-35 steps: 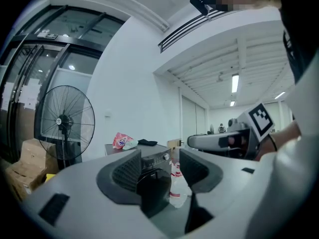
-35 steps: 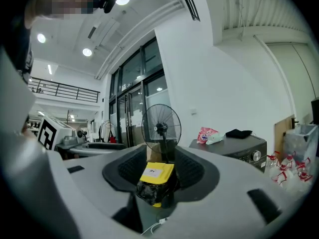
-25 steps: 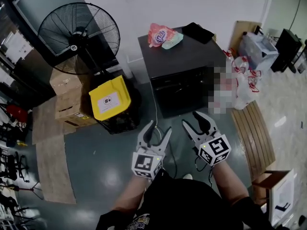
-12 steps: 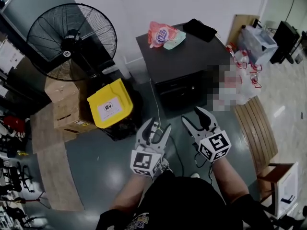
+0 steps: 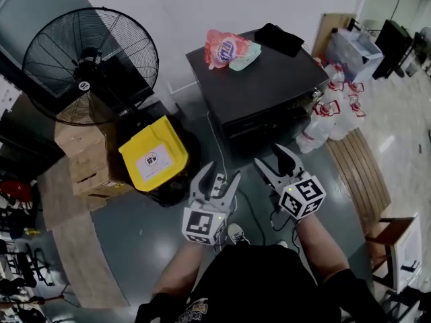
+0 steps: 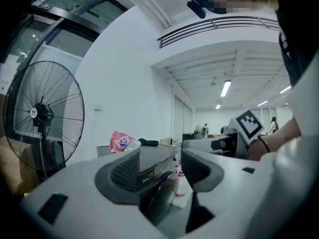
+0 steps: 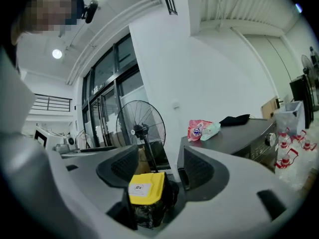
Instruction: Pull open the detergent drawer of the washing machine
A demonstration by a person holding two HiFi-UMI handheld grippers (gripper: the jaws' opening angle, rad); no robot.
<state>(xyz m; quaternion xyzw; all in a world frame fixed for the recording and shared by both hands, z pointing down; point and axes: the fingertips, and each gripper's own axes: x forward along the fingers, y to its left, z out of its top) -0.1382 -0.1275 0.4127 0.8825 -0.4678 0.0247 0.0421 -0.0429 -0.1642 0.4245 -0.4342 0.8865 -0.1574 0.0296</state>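
**Claws closing in on washer, both empty, drawer untouched**

Status: left claw [image 5: 221, 177] is hanging open with nothing between the pads. Its own view is sighting the washer [image 5: 259, 79] through the gap, well apart from it. The right claw [image 5: 271, 159] is opening wider right now and is also empty. The yellow bin [image 7: 145, 189] showing between its jaws is sitting well beyond them on the floor, not in the grip.

What's changing: compared with a second ago, the washer is filling more of the head view. The fan [image 5: 87, 66] is sliding out toward the left edge, and the bottles [image 5: 330, 113] beside the washer are coming into clearer view. So the person is walking in, carrying both claws side by side out front and pointing level. No contact anywhere yet.

Meaning for the task: I'm reading this as the approach phase, with the right claw being pre-opened for the pull. The drawer should be on the front panel [image 5: 269, 121], which is facing the person. I can't pick out its outline in any view. Nothing is sticking out of that face, so I'm treating it as still shut.

Next, in my judgement: keep closing in, get the upper front strip into a gripper view, then line the open claw up on the drawer front. The bottles are crowding the washer's side nearest the right claw, so they need watching.
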